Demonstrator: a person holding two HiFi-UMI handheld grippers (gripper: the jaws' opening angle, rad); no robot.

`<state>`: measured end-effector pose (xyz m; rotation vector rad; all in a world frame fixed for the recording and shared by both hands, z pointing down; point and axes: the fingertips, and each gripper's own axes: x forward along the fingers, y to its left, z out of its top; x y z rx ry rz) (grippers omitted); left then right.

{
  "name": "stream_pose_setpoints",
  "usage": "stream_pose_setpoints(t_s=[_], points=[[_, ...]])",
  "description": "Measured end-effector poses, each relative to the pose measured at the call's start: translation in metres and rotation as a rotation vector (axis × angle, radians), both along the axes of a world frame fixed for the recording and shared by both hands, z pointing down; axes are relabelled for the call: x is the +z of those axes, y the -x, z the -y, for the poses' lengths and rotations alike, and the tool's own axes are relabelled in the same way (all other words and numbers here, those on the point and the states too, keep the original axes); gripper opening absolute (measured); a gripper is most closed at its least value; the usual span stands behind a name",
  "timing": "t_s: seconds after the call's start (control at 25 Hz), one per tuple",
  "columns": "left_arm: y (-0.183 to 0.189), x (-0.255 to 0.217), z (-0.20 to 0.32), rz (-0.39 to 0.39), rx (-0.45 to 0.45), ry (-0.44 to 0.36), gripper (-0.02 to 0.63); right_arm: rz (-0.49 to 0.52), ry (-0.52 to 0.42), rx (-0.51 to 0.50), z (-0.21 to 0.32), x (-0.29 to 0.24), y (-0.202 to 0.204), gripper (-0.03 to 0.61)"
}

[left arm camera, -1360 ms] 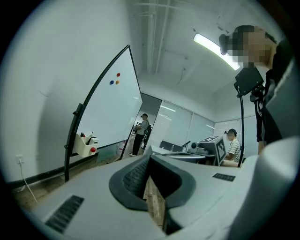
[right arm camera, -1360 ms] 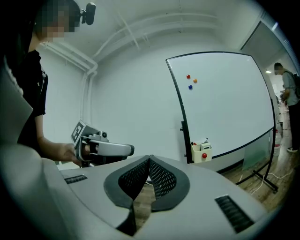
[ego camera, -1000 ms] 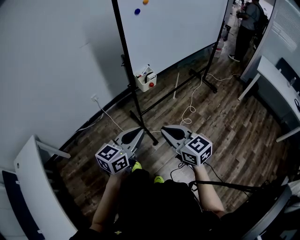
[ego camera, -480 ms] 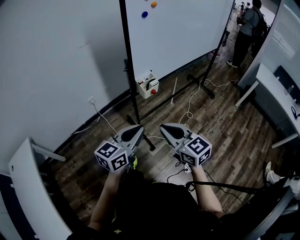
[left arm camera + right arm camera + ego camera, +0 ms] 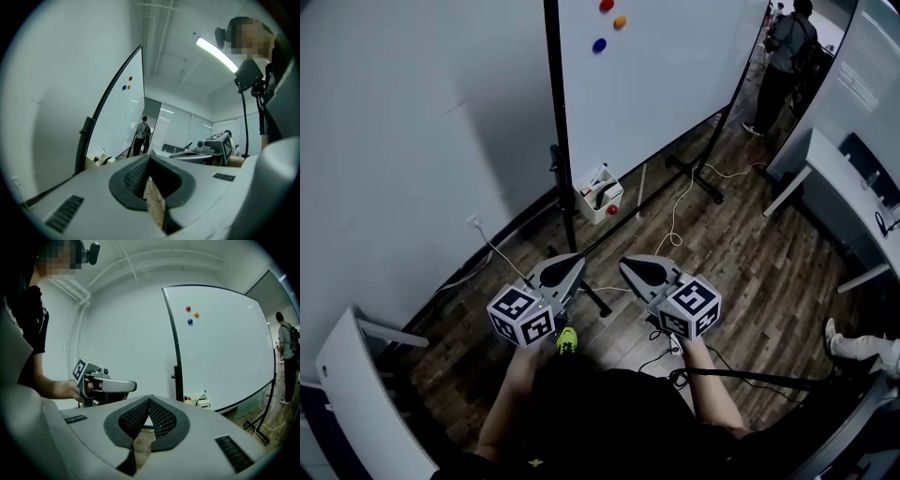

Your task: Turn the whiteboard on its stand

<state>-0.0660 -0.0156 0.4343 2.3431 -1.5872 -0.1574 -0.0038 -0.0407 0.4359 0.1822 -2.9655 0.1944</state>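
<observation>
Upright whiteboard [image 5: 666, 84] on black stand [image 5: 558, 122]

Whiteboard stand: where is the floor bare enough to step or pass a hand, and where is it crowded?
Bare floor lies between the stand's far foot and the desk. Crowded under the whiteboard: marker bin, white cable.

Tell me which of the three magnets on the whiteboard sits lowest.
The blue magnet. On the whiteboard, the red magnet and the orange magnet both sit above it.
</observation>
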Motion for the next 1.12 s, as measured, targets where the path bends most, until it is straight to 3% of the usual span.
stream_pose_setpoints(t_s=[0.64, 1.12], points=[[0.09, -0.017, 0.072, 0.076, 0.115, -0.044, 0.012, -0.005, -0.015, 0.131, 0.053, -0.009, 0.094, -0.003], [0.118, -0.028, 0.108, 0.098, 0.23, -0.071, 0.012, 0.025, -0.009, 0.257, 0.082, -0.012, 0.131, -0.003]])
